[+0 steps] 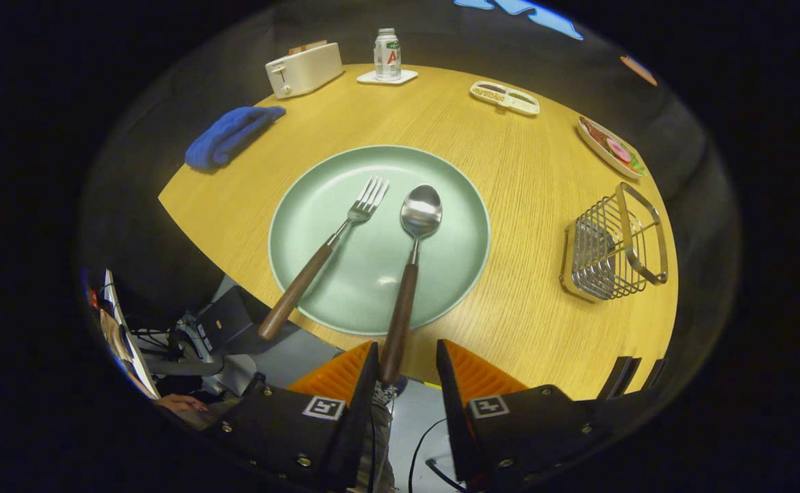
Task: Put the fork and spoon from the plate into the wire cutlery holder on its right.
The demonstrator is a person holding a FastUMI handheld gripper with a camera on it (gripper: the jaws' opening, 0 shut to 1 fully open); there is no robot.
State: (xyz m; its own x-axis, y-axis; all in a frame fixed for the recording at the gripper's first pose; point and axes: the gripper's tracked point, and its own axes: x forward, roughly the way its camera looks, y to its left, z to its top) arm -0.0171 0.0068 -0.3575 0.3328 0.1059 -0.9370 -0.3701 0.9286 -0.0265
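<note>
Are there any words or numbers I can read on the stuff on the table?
None read clearly.
Bottle: a label with a big red mark, too blurred to read.
Toaster: no text to make out.
White divided tray: markings too small to tell.
Tool: open around the spoon handle; square black-and-white coded markers, no words.

One worktop (509, 171), carrying one green plate (372, 274) with one fork (328, 250) and one spoon (413, 253) on it. Beyond and beside the plate: one wire cutlery holder (612, 250), one blue cloth (232, 135), one toaster (304, 68), one bottle (387, 55) on one coaster (372, 78), one small divided tray (505, 97), one dish of food (610, 147). One gripper (406, 359), two fingers (341, 373), set apart, spoon handle end between them.
</note>
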